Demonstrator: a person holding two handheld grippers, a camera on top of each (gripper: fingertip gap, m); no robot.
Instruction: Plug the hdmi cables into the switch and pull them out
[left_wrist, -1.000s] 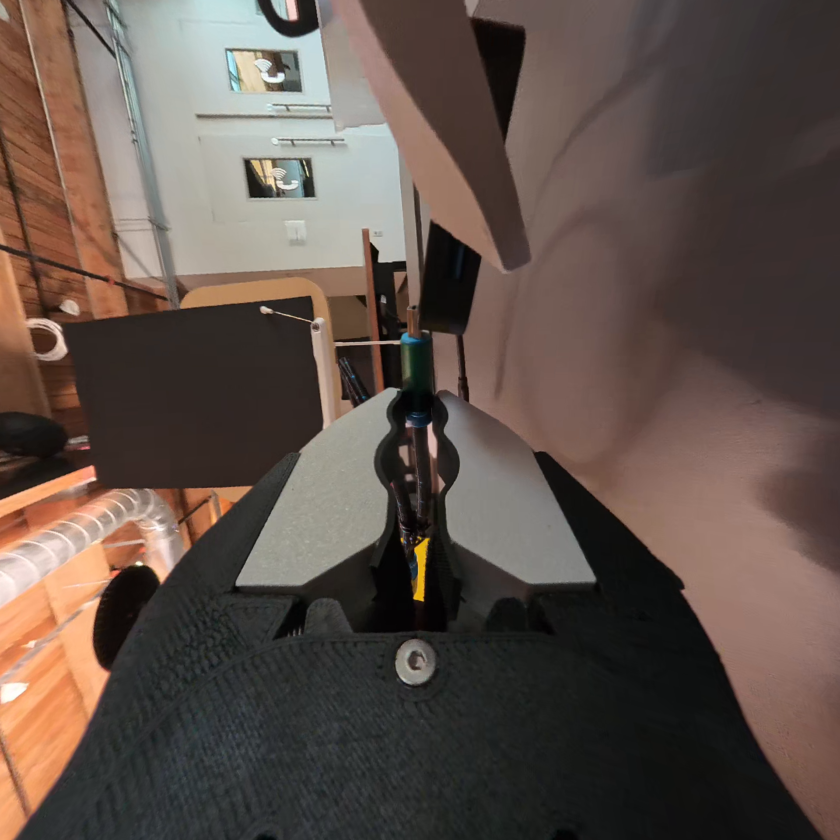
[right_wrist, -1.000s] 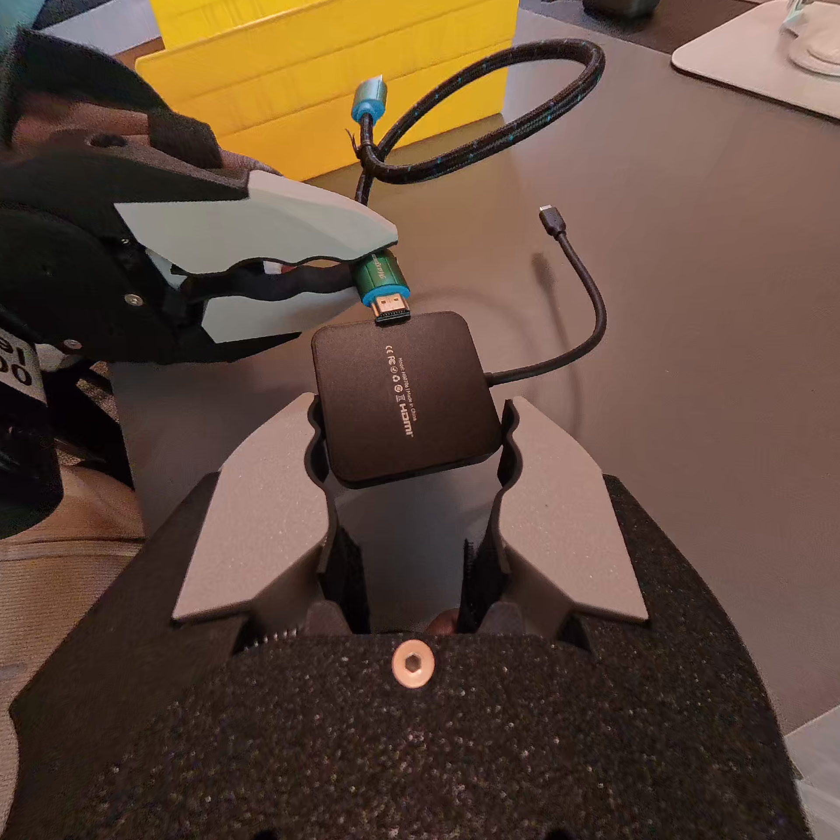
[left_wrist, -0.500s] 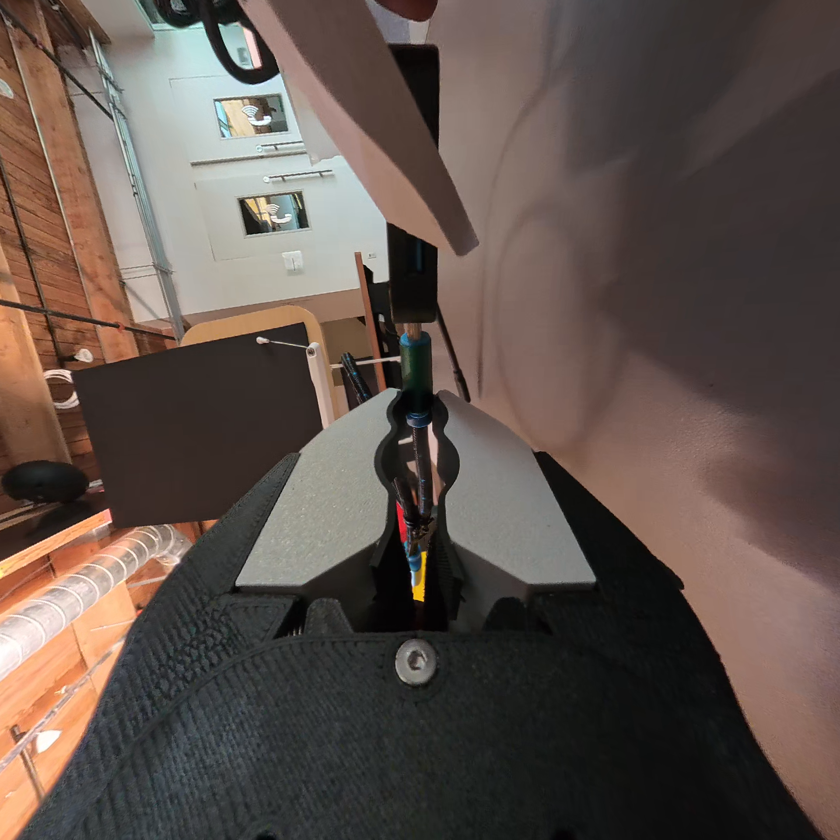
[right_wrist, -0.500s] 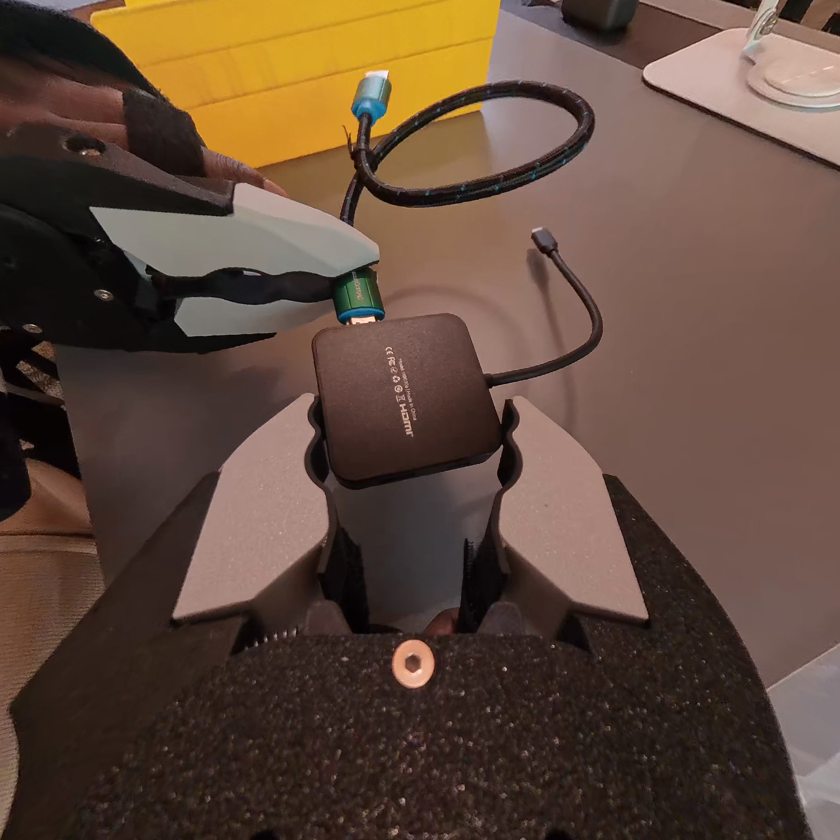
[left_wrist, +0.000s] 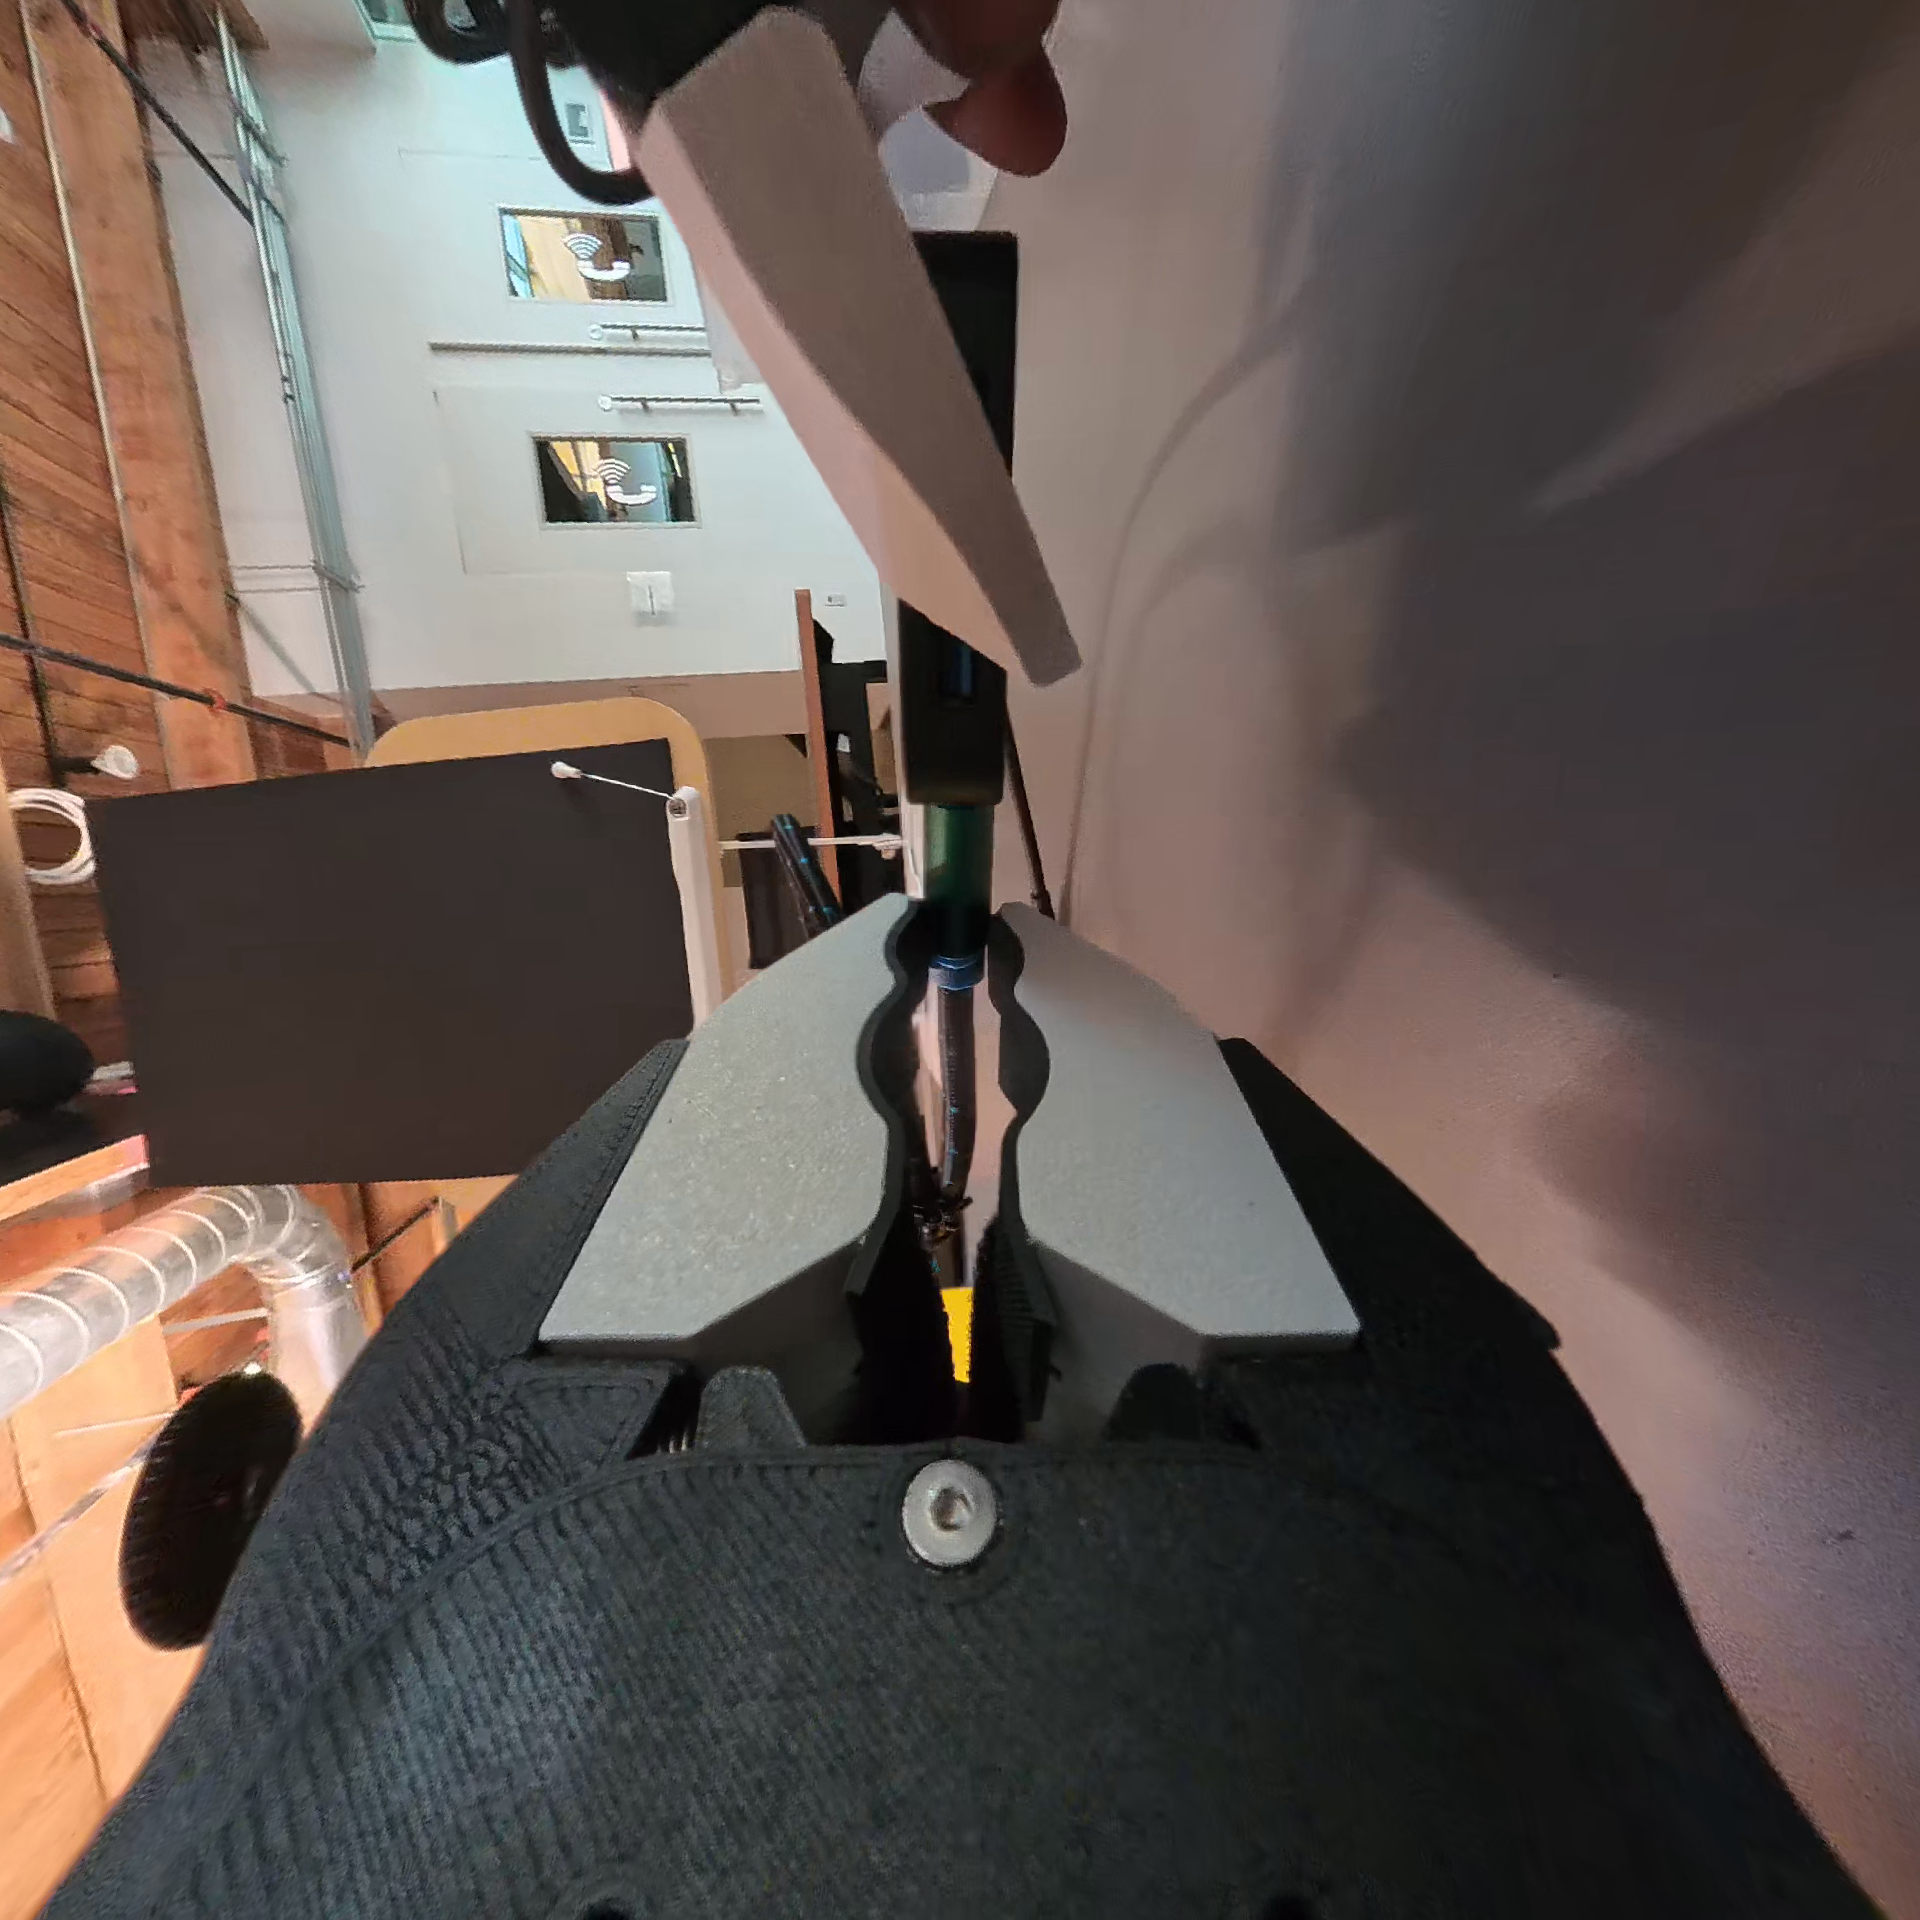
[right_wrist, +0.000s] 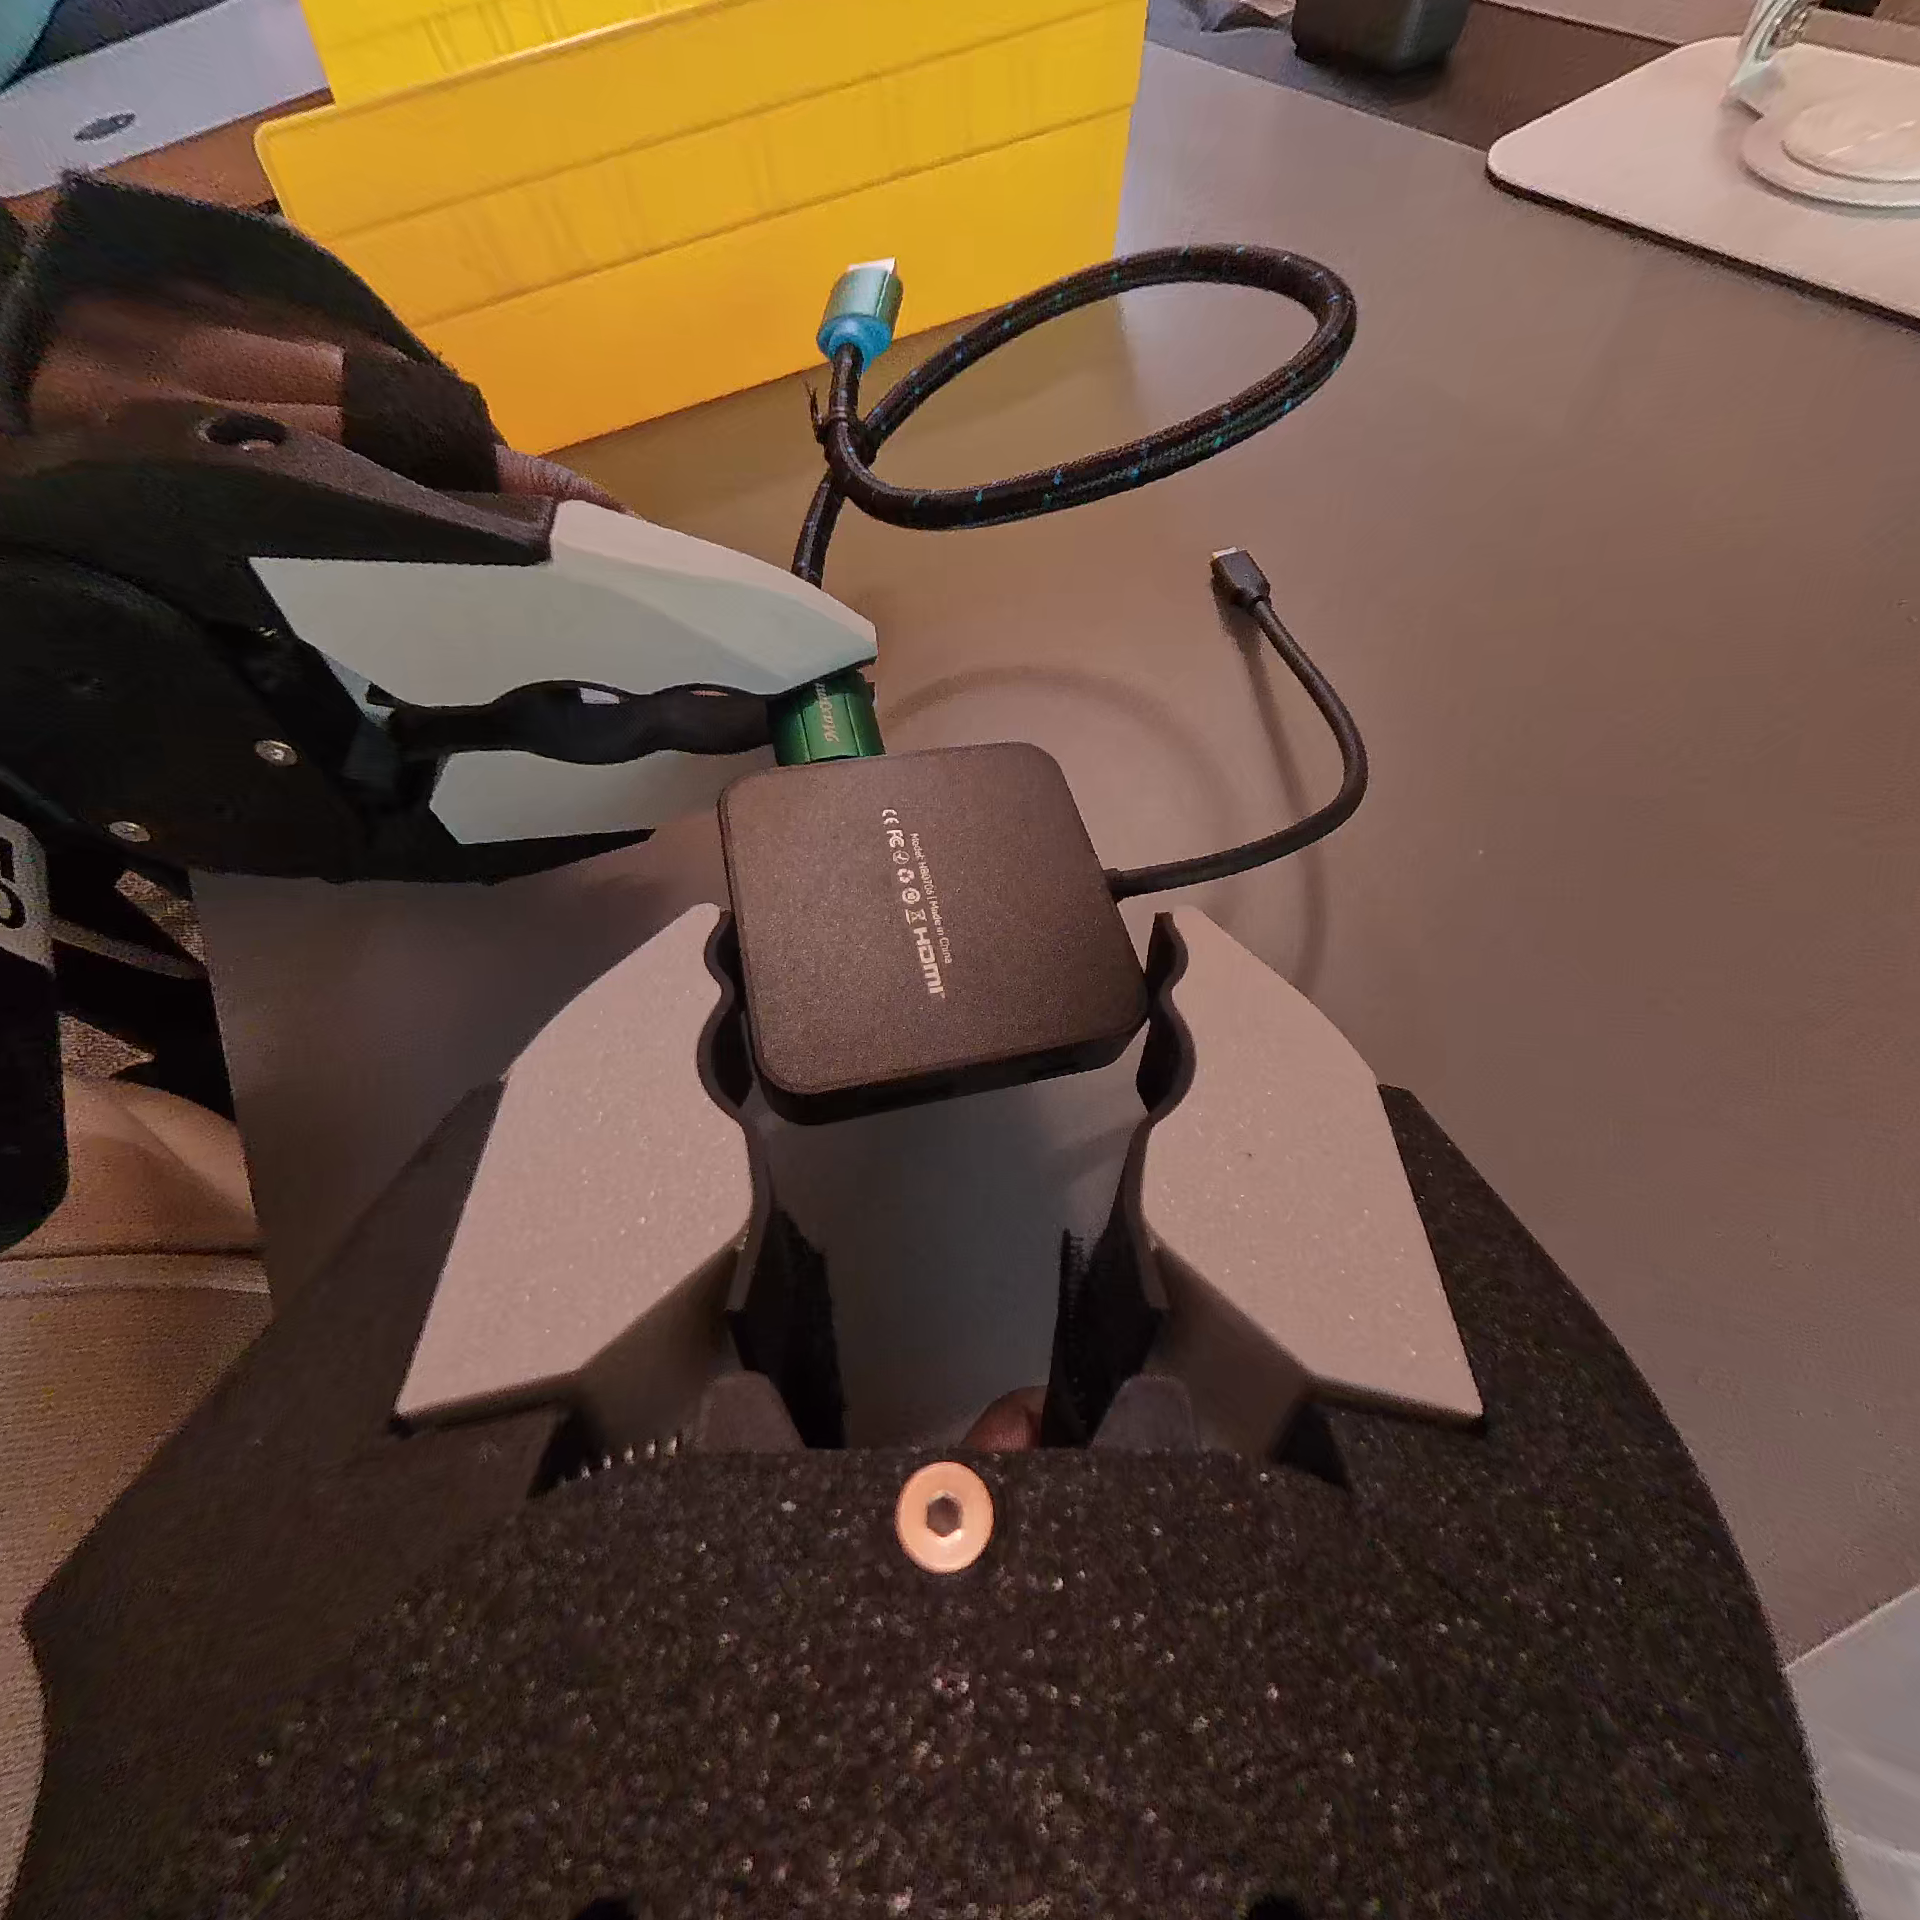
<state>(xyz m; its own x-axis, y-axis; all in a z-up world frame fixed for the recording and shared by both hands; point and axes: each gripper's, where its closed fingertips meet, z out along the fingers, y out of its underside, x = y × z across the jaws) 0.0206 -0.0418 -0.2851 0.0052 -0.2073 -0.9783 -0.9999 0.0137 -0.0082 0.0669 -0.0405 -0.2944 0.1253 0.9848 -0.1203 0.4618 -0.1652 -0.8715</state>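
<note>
Green HDMI plug (right_wrist: 828, 724), pinched in my left gripper (right_wrist: 821, 717) left of centre, seated in black switch (right_wrist: 925, 925); my right gripper (right_wrist: 935, 987) clamps switch mid-frame.

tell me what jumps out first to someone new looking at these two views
The black switch sits clamped in the right tongs at the centre of the right wrist view. From the left, the left tongs press a green HDMI plug against its edge. Behind lie a looped braided cable and a yellow case.
</note>
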